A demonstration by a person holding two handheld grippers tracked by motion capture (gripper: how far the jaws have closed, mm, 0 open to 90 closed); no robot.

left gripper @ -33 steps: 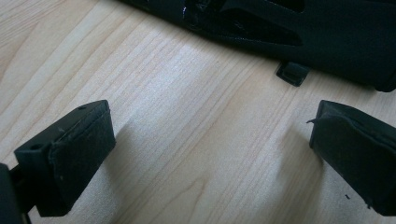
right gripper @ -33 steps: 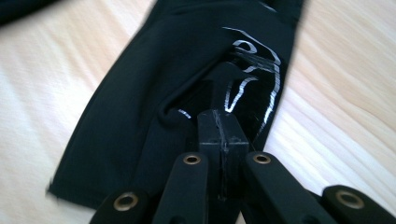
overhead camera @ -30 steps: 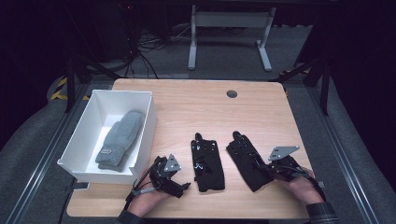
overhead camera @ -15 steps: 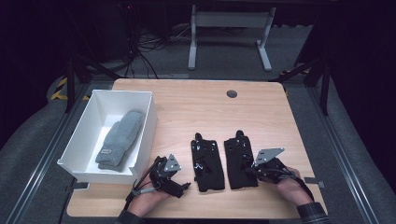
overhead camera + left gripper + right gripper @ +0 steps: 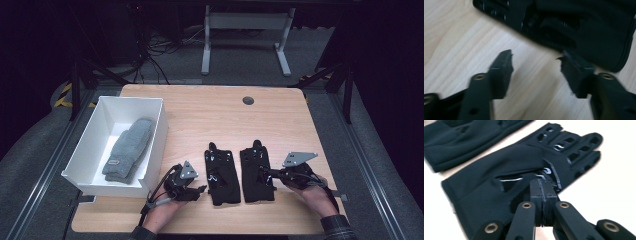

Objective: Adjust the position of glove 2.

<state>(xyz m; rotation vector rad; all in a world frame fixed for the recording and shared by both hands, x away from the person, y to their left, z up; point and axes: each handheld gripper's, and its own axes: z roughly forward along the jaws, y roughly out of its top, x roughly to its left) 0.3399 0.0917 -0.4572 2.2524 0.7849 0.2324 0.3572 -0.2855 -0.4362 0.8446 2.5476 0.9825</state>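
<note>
Lower centre: two black gloves side by side. Left gripper [image 5: 202, 189], jaws just closing, half-open, grips nothing beside the left glove [image 5: 222, 174]. Right gripper [image 5: 266, 171] rests fully closed on the right glove [image 5: 256, 175]; hold unclear.

I sit at a light wooden table [image 5: 210, 120] with rounded corners and a small dark round grommet [image 5: 248, 100] near its far edge. Around it the floor [image 5: 380, 165] is grey carpet, with metal rails [image 5: 47, 152] running along both sides. Beyond the far edge stands a grey metal stand [image 5: 245, 37] on two feet, and to its left black cables [image 5: 150, 55] tangle on the floor. Yellow-and-black tape [image 5: 64, 95] marks the far left. The room beyond lies dark.
</note>
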